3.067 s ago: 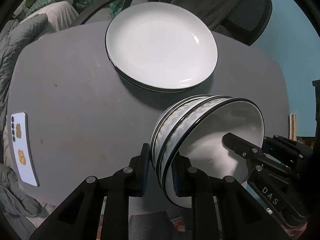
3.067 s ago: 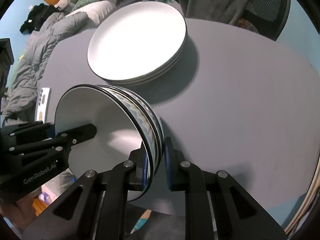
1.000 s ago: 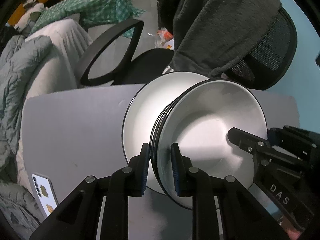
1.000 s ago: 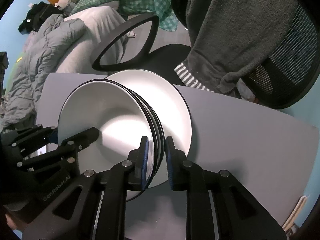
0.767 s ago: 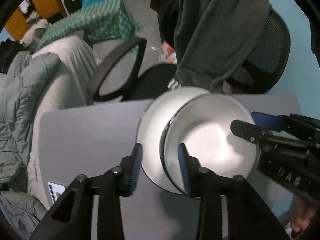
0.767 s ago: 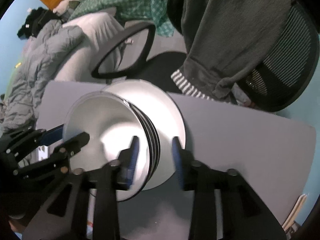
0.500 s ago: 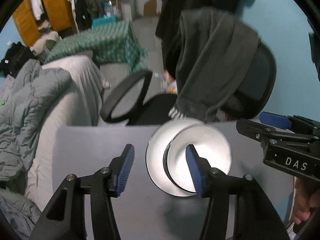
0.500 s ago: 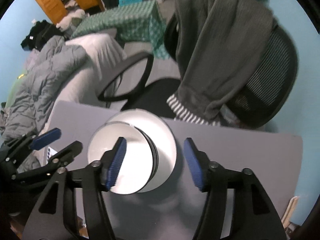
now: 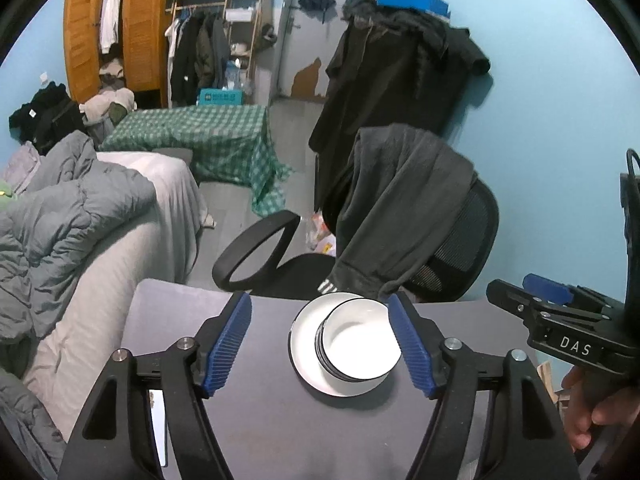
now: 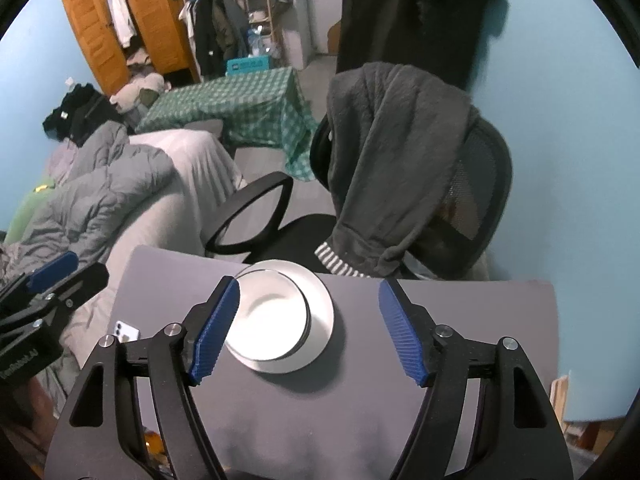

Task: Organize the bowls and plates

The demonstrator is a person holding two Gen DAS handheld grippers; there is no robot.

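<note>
A stack of white black-rimmed bowls (image 9: 362, 350) sits on a stack of white plates (image 9: 304, 350) on the grey table (image 9: 260, 412). My left gripper (image 9: 326, 344) is open wide and empty, held well above and back from the stack. My right gripper (image 10: 308, 332) is open wide and empty too, high above the bowls (image 10: 268, 316) and plates (image 10: 320, 316). The right gripper also shows at the right edge of the left wrist view (image 9: 560, 320); the left gripper shows at the left edge of the right wrist view (image 10: 44, 292).
A white phone (image 10: 127, 330) lies near the table's left edge. A black office chair draped with a dark sweater (image 9: 404, 208) stands behind the table. A bed with a grey quilt (image 9: 60, 220) is on the left. A green checked cloth (image 9: 208, 136) lies farther back.
Both grippers held the tilted bowl stack, set it on the plates, then opened and drew back and up, away from the table.
</note>
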